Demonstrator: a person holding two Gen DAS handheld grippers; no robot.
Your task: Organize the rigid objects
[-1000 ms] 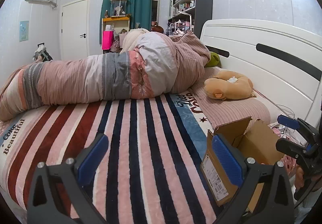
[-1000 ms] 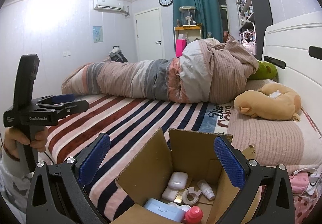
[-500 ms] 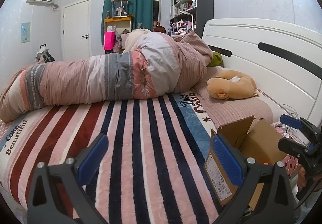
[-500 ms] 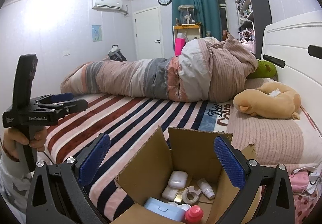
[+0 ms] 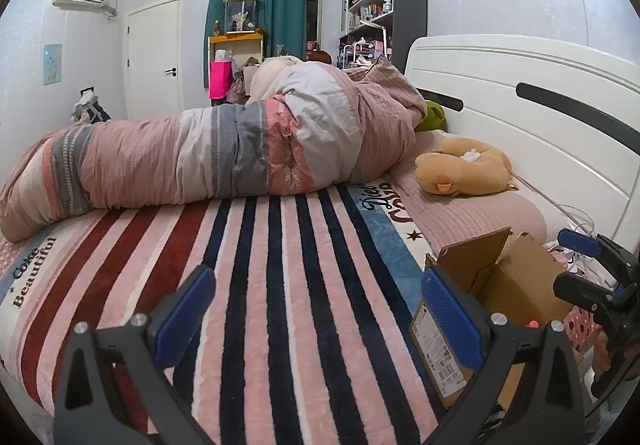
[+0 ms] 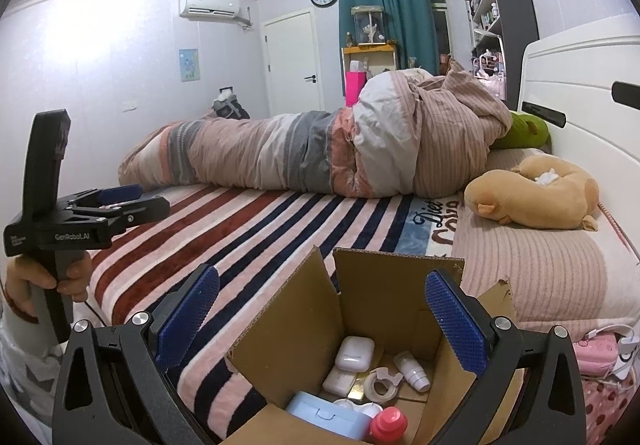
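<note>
An open cardboard box [image 6: 384, 293] stands on the striped bed near its front edge; it also shows in the left wrist view [image 5: 516, 285]. Inside lie a white earbud case [image 6: 354, 353], a tape roll [image 6: 384, 381], a small white tube [image 6: 412, 369], a light blue case [image 6: 328, 415] and a red-capped bottle [image 6: 388, 423]. My right gripper [image 6: 320, 309] is open and empty, hovering just above the box opening. My left gripper [image 5: 316, 305] is open and empty over the striped blanket, left of the box; it also shows in the right wrist view [image 6: 120, 201].
A rolled pink and grey duvet [image 5: 224, 153] lies across the bed. A tan plush toy [image 5: 464, 169] rests by the white headboard [image 5: 520, 93]. A green plush [image 6: 520, 133] sits behind the duvet. Cables and a pink item [image 6: 600, 349] lie right of the box.
The left wrist view has shifted slightly, so the box sits a little further right and lower. The right gripper has barely moved. Both stay open.
</note>
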